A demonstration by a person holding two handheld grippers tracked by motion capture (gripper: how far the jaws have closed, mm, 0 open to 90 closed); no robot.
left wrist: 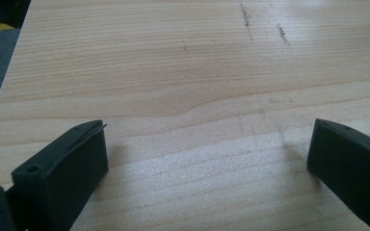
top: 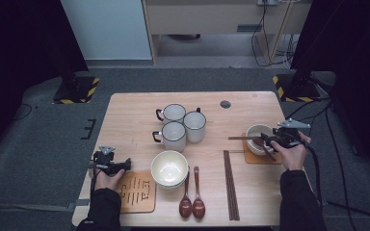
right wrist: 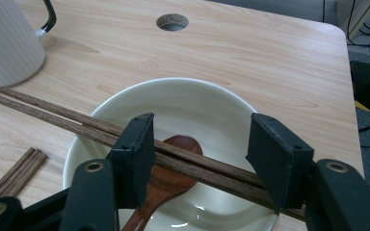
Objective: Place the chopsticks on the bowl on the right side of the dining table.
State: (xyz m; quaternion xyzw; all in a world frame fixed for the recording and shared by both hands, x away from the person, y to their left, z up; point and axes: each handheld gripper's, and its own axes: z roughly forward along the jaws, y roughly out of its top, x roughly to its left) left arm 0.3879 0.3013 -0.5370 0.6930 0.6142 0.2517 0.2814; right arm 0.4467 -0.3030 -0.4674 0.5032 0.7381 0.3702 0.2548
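My right gripper hangs just over the round white ceramic bowl, which sits on a square wooden coaster at the right side of the light wooden tabletop. A pair of long dark wooden chopsticks lies across the bowl's rim, its long axis running from the far left of my right gripper view, near a white enamel mug, down through the gap between my jaws and on toward the near right. A brown wooden spoon rests inside the bowl beneath the pair.

The jaws stand open, well apart. The chopsticks pass between them and lie close against the left jaw, but I judge that neither pad presses on them: the bowl's rim carries the pair. So the sticks lie directly ahead of and below this gripper, crosswise to a straight pull-back, and I would lift clear before drawing away so as not to drag them off the rim.

My left gripper rests far off at the tabletop's left edge, its jaws wide open over bare wood and holding nothing. The right hand is much the nearer.
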